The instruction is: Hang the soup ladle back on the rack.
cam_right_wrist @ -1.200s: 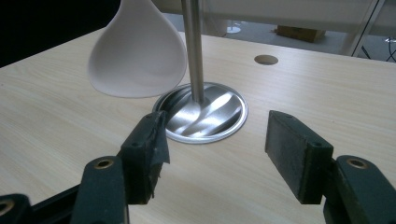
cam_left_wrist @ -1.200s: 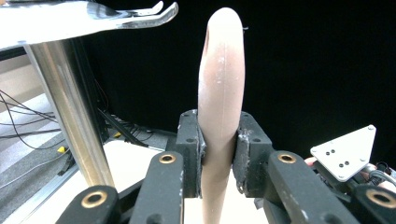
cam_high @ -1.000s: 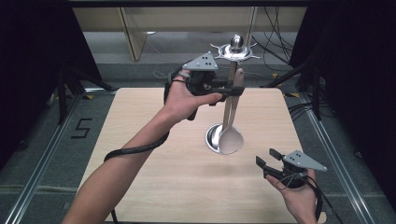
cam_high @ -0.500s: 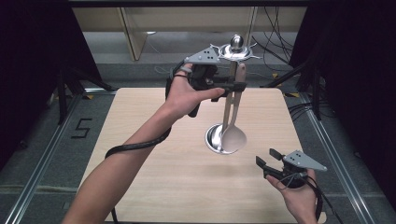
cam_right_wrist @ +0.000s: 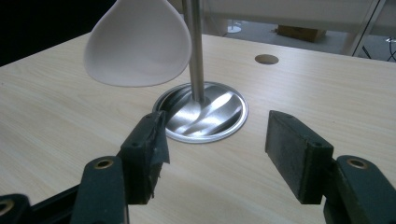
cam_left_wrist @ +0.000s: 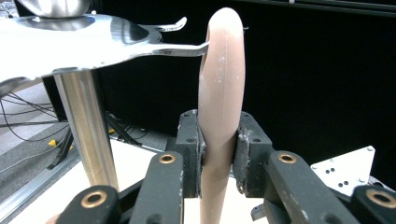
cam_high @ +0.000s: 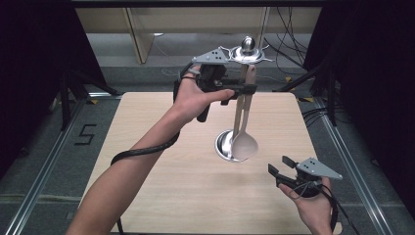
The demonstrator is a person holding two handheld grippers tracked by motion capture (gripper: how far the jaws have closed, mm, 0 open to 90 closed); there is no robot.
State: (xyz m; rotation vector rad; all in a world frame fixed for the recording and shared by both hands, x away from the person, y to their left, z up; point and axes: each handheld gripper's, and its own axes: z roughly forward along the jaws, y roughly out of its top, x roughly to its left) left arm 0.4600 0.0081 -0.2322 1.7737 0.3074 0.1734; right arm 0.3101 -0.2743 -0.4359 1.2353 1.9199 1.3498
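I have the left gripper [cam_high: 243, 89] clamped on the handle of a pale ladle [cam_high: 243, 128], high up beside the top of a metal rack [cam_high: 248, 51] that stands on a round base [cam_high: 225, 145] on the table [cam_high: 161, 147]. In the left gripper view the two pads press on both sides of the handle [cam_left_wrist: 219, 130], and the handle's top end sits right at the tip of one of the rack's hooks [cam_left_wrist: 184, 48]. I cannot tell from that angle whether the hook passes through a hole in the handle or only touches its edge (the contact point is seen edge-on).

The ladle hangs upright; its bowl [cam_right_wrist: 138, 43] is clear of the table, just above and beside the base. The right gripper [cam_high: 281, 166] rests low near the table's front right corner, jaws apart, nothing between them, pointing toward the base [cam_right_wrist: 205, 112].

My judgement: the work is at its hook stage, either hanging the ladle or lifting it off. What is left is to settle or free the handle at the hook, then let go or carry it away. The right hand has no part yet
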